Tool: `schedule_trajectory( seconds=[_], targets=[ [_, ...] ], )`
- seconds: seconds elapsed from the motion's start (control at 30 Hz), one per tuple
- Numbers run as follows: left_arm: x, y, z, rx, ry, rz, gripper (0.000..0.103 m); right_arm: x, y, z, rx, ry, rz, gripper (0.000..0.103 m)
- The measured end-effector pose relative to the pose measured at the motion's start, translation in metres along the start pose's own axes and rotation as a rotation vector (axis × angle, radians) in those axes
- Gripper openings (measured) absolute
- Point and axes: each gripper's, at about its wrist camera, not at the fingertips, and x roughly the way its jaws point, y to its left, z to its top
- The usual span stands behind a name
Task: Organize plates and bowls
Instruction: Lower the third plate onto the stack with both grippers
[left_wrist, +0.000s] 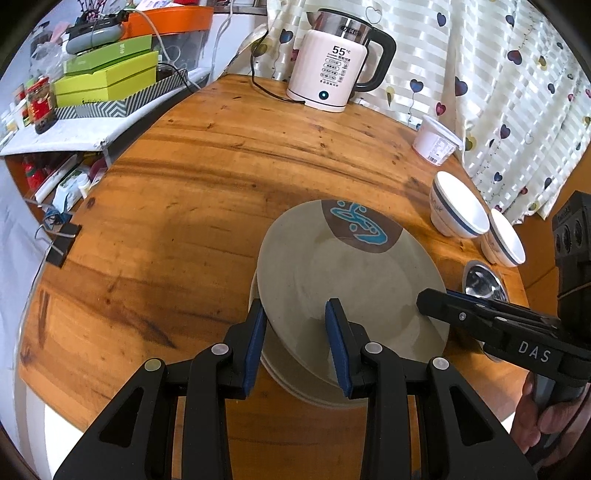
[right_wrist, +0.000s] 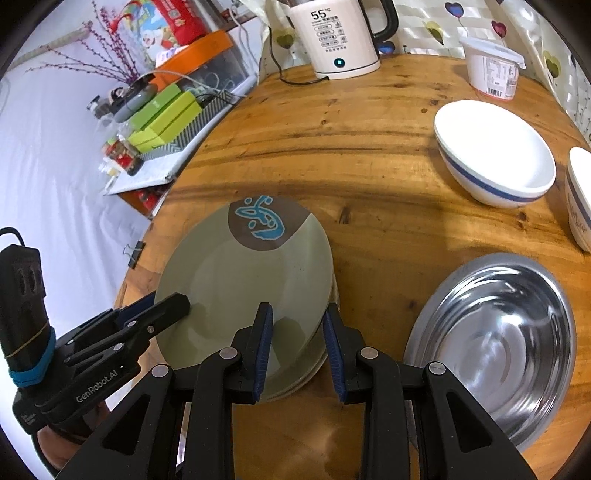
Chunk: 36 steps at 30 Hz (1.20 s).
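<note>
A grey-green plate (left_wrist: 347, 280) with a brown patch and blue motif lies tilted on top of a stack of plates (left_wrist: 295, 384) on the round wooden table (left_wrist: 184, 206). My left gripper (left_wrist: 297, 343) is open, its jaws straddling the plate's near-left rim. My right gripper (right_wrist: 297, 350) is open too, its jaws straddling the plate's (right_wrist: 243, 288) right rim. Two white bowls with a blue band (right_wrist: 495, 151) (right_wrist: 580, 195) stand at the right. A steel bowl (right_wrist: 495, 347) sits near the right gripper.
A white electric kettle (left_wrist: 332, 62) stands at the table's far edge with its cord. A white lidded tub (left_wrist: 436, 140) is beside the curtain. A cluttered shelf with green boxes (left_wrist: 107, 77) lies to the left. A binder clip (left_wrist: 62, 240) sits on the table's left edge.
</note>
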Motion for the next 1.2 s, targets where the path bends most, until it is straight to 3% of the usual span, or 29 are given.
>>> schedule_trajectory(
  seconds=[1.2],
  targets=[
    [0.002, 0.005, -0.018, -0.025, 0.014, 0.010, 0.035, 0.009, 0.007, -0.011, -0.083, 0.012, -0.026, 0.033]
  ],
)
